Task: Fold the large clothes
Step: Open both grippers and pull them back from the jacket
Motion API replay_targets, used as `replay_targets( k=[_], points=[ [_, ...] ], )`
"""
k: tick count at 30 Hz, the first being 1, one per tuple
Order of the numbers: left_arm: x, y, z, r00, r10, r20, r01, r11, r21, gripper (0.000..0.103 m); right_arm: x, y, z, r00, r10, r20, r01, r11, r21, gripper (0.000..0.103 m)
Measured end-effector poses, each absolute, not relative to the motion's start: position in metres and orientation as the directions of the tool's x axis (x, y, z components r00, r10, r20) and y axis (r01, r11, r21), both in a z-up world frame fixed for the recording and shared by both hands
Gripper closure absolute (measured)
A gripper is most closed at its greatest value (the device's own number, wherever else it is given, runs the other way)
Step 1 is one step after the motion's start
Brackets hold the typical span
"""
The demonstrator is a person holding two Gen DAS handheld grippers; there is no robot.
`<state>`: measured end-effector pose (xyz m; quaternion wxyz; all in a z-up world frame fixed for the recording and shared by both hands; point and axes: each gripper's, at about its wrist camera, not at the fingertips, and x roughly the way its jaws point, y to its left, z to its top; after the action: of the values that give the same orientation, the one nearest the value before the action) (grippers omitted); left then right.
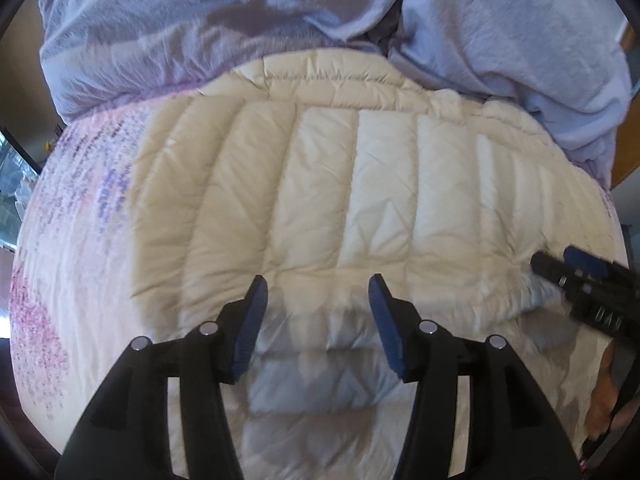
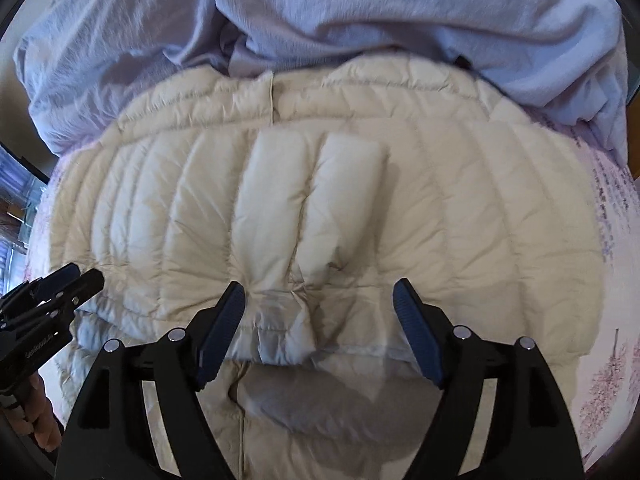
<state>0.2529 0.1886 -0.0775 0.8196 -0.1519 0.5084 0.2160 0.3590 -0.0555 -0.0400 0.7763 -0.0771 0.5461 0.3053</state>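
A cream quilted puffer jacket lies on a bed, its near part folded over so a folded edge runs across just in front of my grippers; it also fills the right wrist view. My left gripper is open and empty, hovering just above the folded edge. My right gripper is open and empty over the same edge. In the left wrist view the right gripper shows at the far right by the jacket's side. In the right wrist view the left gripper shows at the far left.
The jacket lies on a white bedsheet with pink and purple print. A bunched lavender blanket lies behind the jacket, also in the right wrist view. Wooden furniture shows at the far right.
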Motion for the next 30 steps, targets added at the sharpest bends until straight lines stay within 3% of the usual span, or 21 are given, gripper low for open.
replay_targets(
  k=[8, 17, 30],
  points=[
    [0.172, 0.199, -0.068, 0.404, 0.203, -0.892, -0.513, 0.858, -0.037, 0.047, 0.33, -0.117, -0.029, 0.21, 0.357, -0.91, -0.608, 0.777, 0.165, 0.024],
    [0.07, 0.213, -0.082, 0.361, 0.163, -0.918, -0.579, 0.811, -0.084, 0.047, 0.304, -0.234, -0.047, 0.131, 0.324, -0.937, -0.488, 0.844, 0.223, 0.024],
    [0.012, 0.192, -0.115, 0.312, 0.03, -0.95, -0.597, 0.783, -0.172, 0.047, 0.267, -0.321, -0.079, -0.006, 0.278, -0.961, -0.387, 0.885, 0.258, 0.024]
  ],
)
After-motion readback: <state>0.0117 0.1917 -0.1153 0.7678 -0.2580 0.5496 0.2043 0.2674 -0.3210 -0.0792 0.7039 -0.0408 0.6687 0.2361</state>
